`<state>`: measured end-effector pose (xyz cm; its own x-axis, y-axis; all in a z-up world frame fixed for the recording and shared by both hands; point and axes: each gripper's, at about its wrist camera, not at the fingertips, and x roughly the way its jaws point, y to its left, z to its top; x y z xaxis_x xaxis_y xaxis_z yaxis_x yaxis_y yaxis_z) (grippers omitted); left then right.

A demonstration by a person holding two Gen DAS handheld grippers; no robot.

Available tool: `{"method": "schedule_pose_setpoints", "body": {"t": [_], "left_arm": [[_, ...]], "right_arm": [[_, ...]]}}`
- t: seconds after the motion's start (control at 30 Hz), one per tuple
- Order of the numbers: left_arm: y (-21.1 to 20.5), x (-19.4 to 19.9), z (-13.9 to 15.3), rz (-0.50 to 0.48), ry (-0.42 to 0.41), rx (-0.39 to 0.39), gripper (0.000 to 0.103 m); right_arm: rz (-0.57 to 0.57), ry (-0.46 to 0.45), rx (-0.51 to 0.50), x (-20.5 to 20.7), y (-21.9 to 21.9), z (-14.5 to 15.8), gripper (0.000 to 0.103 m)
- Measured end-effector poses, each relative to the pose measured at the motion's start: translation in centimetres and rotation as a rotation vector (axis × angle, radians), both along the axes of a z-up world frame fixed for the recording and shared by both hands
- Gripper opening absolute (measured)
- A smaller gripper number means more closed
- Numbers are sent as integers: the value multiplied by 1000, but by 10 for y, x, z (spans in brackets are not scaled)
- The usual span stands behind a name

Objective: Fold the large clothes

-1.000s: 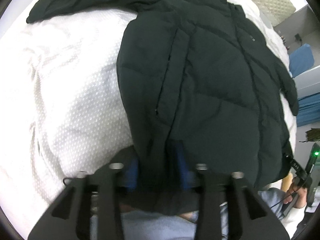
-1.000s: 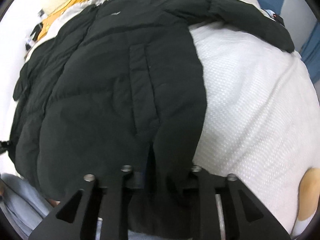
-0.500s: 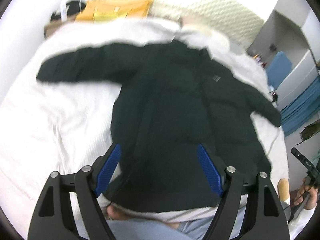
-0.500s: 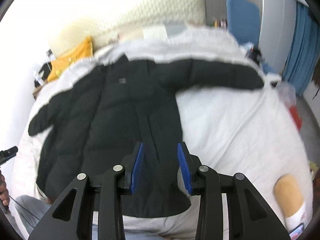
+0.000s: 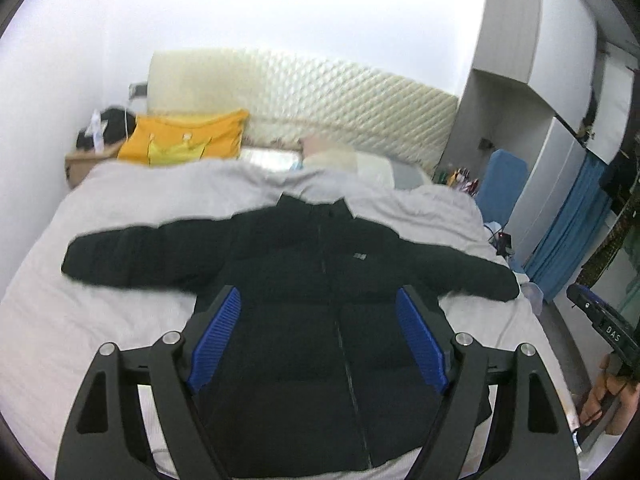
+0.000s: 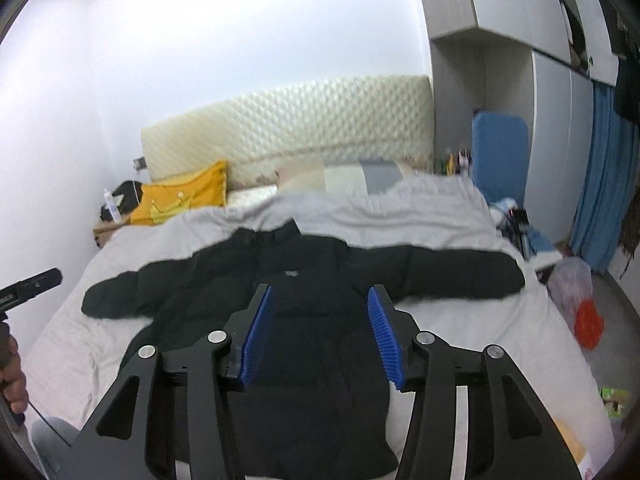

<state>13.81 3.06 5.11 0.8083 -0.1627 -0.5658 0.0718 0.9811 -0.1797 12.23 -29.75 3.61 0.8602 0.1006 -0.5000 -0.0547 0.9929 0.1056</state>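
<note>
Left gripper: we hold it raised above the near end of the bed, jaws spread wide, blue pads bare, nothing between them.

Right gripper: likewise raised, jaws parted somewhat less widely, blue pads bare, nothing held.

Jacket: black, padded, quilted in bands. It lies front up and zipped on the bed, collar toward the headboard, hem toward us, both sleeves stretched out sideways. No fold is made yet.

Handling, as we judge it: bulky but light, soft and springy, so folds will tend to puff open and want pressing down. The shell looks smooth and may slip between the pads. We would pinch a full thickness of fabric at each cuff to bring the sleeves across the chest, then take the hem corners to fold toward the collar.

Bed: pale cover, slightly rumpled, soft beneath the jacket.

Beyond: yellow cushion and cream quilted headboard at the far end; blue curtain and wardrobe on the right.
</note>
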Motion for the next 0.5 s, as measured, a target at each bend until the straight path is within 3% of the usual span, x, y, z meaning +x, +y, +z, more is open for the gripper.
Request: {"method": "schedule_pose_setpoints", "body": {"t": [0.3, 0.5], "left_arm": [[-22, 6, -19, -10, -96, 20, 81], [-27, 14, -47, -13, -98, 3, 81]], "right_arm": [[29, -141, -52, -12, 32, -22, 51], [39, -171, -15, -16, 32, -48, 52]]}}
